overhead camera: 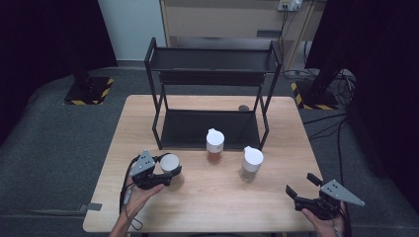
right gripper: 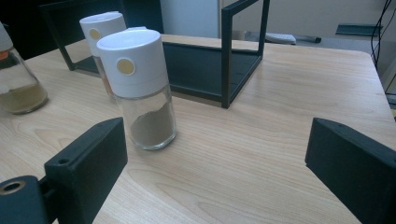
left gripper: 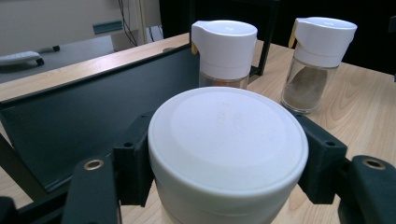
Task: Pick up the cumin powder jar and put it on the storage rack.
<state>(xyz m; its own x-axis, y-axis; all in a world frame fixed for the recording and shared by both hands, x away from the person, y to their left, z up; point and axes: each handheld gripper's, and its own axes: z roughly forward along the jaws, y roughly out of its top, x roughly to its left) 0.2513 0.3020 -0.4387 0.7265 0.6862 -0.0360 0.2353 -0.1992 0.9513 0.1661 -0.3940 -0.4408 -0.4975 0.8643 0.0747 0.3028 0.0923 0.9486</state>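
Closest to the lens was the white-lidded jar (left gripper: 228, 144), clamped between the left gripper (overhead camera: 165, 174)'s black jaws, both pads tight against its sides just under the lid. It sat at the front left of the wooden table (overhead camera: 207, 197), just in front of the black two-tier rack (overhead camera: 212, 61)'s left leg.

Rack was the biggest thing there, standing at the back of the table. Then two spice shakers with white caps: one with reddish powder (overhead camera: 215, 146) right at the rack's front edge, one with brownish powder (overhead camera: 251, 164) a bit to its right.

Right gripper (overhead camera: 301, 185) hung at the front right corner, jaws spread wide, gripping nothing, well apart from the brownish shaker.
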